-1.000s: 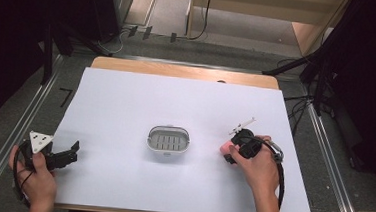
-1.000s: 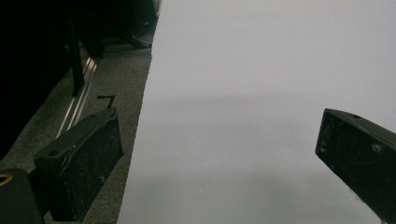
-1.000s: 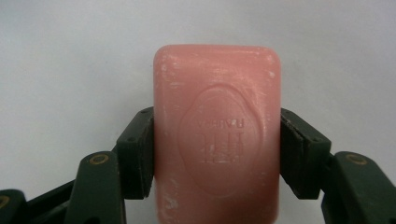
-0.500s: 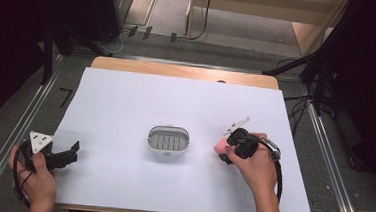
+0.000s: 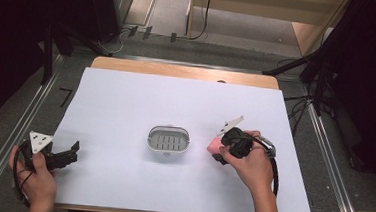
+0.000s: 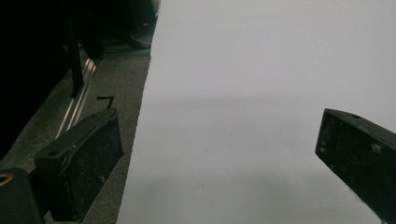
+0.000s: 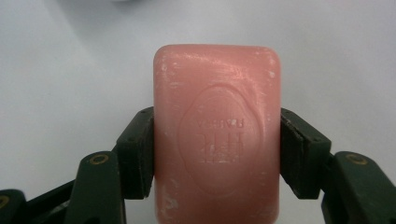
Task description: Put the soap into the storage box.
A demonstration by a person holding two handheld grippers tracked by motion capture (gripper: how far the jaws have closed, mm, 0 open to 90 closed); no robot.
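A pink bar of soap with an embossed stamp sits between the jaws of my right gripper, which is shut on its two long sides. From above, the soap and right gripper are over the white table, a short way right of a small grey and white soap dish with a slotted floor. My left gripper rests at the table's front left edge, open, with nothing between its jaws.
The white table top has a wooden strip along its far edge. Metal rails run along both sides over grey floor. A black cable loops from the right gripper by the wrist.
My right gripper with the soap has shifted a little left, toward the soap dish. The left gripper has stayed put.
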